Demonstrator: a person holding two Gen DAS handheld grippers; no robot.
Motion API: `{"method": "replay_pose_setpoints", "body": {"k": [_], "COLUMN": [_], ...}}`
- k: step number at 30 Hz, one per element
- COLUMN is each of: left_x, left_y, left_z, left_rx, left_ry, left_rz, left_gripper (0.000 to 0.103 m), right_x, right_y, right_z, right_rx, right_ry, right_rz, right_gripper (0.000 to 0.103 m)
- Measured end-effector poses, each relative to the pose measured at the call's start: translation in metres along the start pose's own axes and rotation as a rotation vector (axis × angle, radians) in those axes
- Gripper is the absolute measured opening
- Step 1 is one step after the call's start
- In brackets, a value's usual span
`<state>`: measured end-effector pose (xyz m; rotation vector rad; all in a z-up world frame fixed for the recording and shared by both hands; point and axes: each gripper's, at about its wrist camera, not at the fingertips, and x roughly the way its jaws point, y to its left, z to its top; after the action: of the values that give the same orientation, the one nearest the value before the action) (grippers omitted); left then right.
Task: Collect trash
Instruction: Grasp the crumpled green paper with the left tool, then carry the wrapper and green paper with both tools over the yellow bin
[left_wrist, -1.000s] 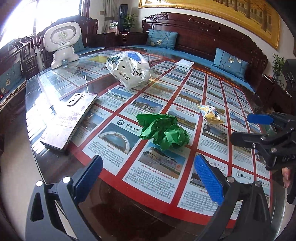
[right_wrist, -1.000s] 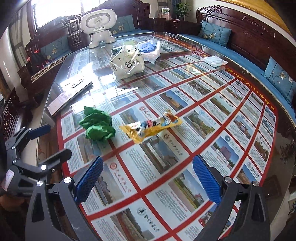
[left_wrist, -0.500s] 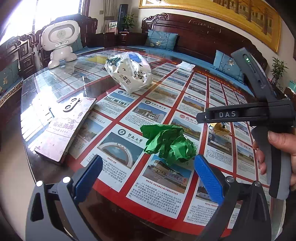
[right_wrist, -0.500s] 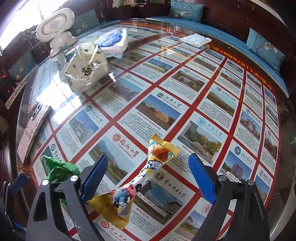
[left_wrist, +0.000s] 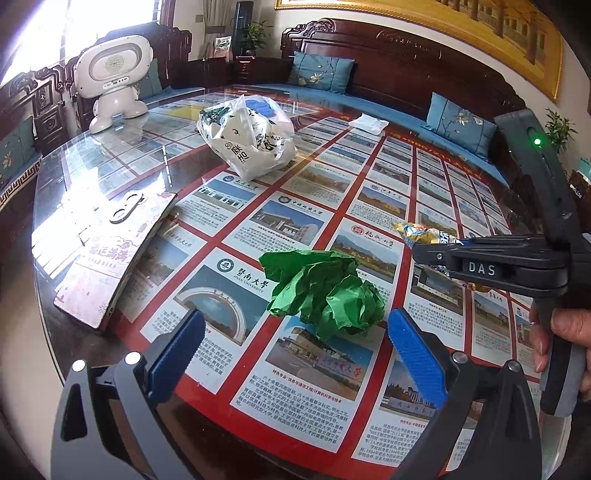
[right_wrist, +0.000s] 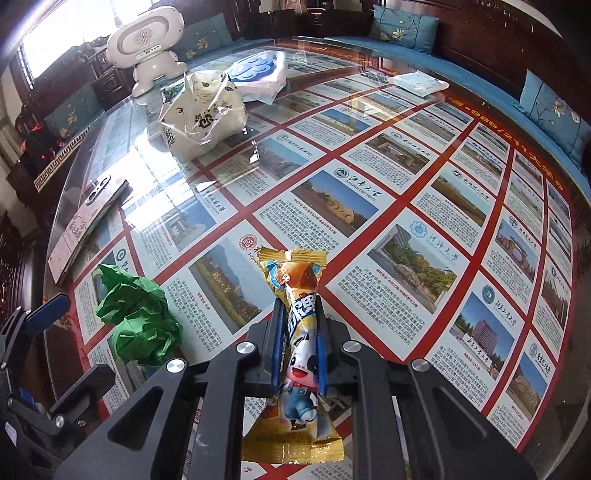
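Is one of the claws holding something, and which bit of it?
Yes. The right claw has just shut on the yellow snack wrapper, pinching it around its middle. The left claw is open and holds nothing.

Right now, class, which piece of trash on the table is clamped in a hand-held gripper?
The yellow snack wrapper, pinched between the right hand-held gripper pads. The crumpled green paper lies loose on the glass, and the white plastic bag sits untouched farther back.

Glass-topped table (left_wrist: 369, 177) bearing everything, crumpled green paper ball (left_wrist: 325, 295) near its front edge, yellow snack wrapper (right_wrist: 299, 332) just right of the ball, white plastic bag (left_wrist: 251, 147) behind it, flat patterned box (left_wrist: 114, 251) left of it, white robot figure (left_wrist: 110, 77) far behind-left.
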<state>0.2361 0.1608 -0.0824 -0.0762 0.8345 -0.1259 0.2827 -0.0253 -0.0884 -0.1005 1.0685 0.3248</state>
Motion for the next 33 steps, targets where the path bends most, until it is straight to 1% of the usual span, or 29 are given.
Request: {"method": "replay_pose_setpoints", "body": {"k": [7, 10, 11, 12, 13, 14, 16, 18, 19, 25, 33], "left_x": [0.021, 0.032, 0.035, 0.036, 0.038, 0.039, 0.038, 0.034, 0.031, 0.014, -0.011], "left_y": [-0.013, -0.021, -0.024, -0.026, -0.027, -0.028, -0.029, -0.032, -0.034, -0.043, -0.067], "left_z": [0.016, 0.020, 0.020, 0.020, 0.020, 0.019, 0.019, 0.018, 0.017, 0.014, 0.007], "left_rx": [0.021, 0.045, 0.055, 0.060, 0.058, 0.052, 0.042, 0.052, 0.062, 0.088, 0.121], "left_ry": [0.021, 0.041, 0.050, 0.057, 0.068, 0.080, 0.083, 0.086, 0.077, 0.048, 0.024], "left_rz": [-0.001, 0.031, 0.042, 0.033, 0.016, 0.000, -0.028, -0.052, -0.051, -0.039, -0.058], "left_gripper": [0.099, 0.098, 0.095, 0.079, 0.058, 0.050, 0.041, 0.038, 0.038, 0.038, 0.038], "right_x": [-0.017, -0.021, -0.023, -0.024, -0.024, -0.025, -0.027, -0.029, -0.031, -0.040, -0.066], "right_y": [-0.022, -0.028, -0.030, -0.032, -0.034, -0.036, -0.038, -0.039, -0.040, -0.041, -0.044], "right_z": [-0.002, -0.003, -0.003, -0.004, -0.004, -0.004, -0.005, -0.007, -0.008, -0.014, -0.033], "right_rx": [0.034, 0.039, 0.040, 0.045, 0.051, 0.056, 0.059, 0.063, 0.062, 0.052, 0.036], "right_ry": [-0.037, -0.052, -0.056, -0.060, -0.063, -0.068, -0.074, -0.078, -0.079, -0.081, -0.088], "right_rz": [0.010, 0.009, 0.012, 0.019, 0.026, 0.031, 0.034, 0.046, 0.046, 0.049, 0.034], "right_gripper": [0.014, 0.015, 0.015, 0.015, 0.015, 0.015, 0.015, 0.015, 0.015, 0.015, 0.015]}}
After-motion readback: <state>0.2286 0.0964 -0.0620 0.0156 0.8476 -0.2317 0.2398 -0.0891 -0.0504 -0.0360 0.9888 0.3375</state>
